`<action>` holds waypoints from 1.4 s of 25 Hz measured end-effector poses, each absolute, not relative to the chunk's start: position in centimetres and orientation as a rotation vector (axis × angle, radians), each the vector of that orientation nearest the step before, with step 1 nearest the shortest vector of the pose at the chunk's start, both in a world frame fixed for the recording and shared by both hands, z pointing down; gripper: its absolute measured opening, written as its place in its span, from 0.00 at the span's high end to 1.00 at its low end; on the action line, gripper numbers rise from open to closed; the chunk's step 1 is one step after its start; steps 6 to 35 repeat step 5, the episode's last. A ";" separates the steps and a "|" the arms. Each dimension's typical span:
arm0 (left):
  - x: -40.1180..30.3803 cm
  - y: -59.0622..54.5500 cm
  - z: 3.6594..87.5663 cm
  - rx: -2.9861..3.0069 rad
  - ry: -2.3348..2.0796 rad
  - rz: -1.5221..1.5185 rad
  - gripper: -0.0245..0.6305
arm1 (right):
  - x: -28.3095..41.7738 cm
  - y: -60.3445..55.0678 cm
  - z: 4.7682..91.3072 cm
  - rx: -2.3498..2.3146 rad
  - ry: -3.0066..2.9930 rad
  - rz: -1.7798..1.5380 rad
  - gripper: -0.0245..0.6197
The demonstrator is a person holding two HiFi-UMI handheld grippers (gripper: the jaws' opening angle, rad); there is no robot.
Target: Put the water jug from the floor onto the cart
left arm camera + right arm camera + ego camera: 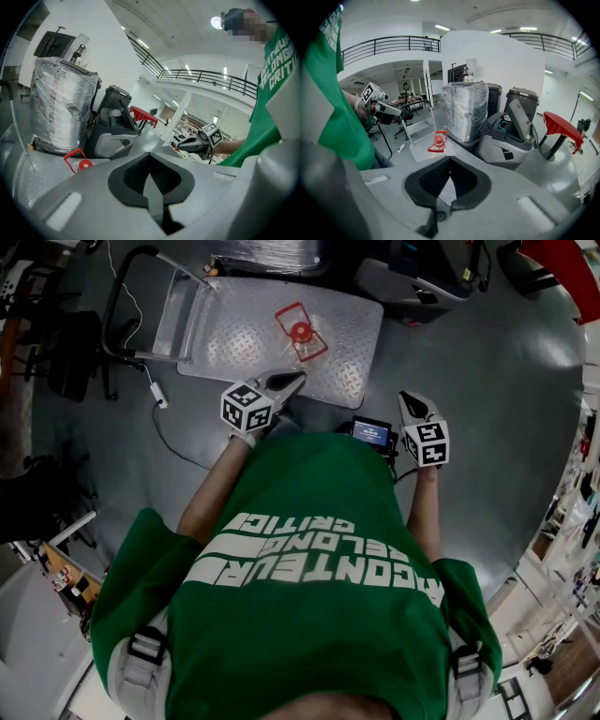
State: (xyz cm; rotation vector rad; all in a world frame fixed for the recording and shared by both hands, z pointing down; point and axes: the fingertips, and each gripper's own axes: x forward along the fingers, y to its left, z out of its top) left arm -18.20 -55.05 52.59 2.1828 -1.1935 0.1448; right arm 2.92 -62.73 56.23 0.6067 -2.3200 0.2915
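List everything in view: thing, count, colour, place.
water jug: one, clear with red cap, on the cart.
cart: one, silver-grey, on the floor.
cable: one, white, floor left of cart.
wrapped bundle: one, silvery, behind the cart.
machine: one, grey, beside the bundle.
screen device: one, dark, blue display, beside the right tongs.
shirt: one, green, foreground of head view.
left tongs: one, grey, shut, empty, near the cart's edge.
right tongs: one, grey, shut, empty, above the floor.
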 end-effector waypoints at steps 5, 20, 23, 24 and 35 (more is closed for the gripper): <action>-18.4 -55.0 52.8 2.181 -1.192 0.145 0.95 | 2.6 -62.7 56.4 0.604 -2.320 0.292 0.97; -18.4 -55.0 52.8 2.181 -1.192 0.145 0.95 | 2.6 -62.7 56.4 0.604 -2.320 0.292 0.97; -18.4 -55.0 52.8 2.181 -1.192 0.145 0.95 | 2.6 -62.7 56.4 0.604 -2.320 0.292 0.97; -18.4 -55.0 52.8 2.181 -1.192 0.145 0.95 | 2.6 -62.7 56.4 0.604 -2.320 0.292 0.97; -18.4 -55.0 52.8 2.181 -1.192 0.145 0.95 | 2.6 -62.7 56.4 0.604 -2.320 0.292 0.97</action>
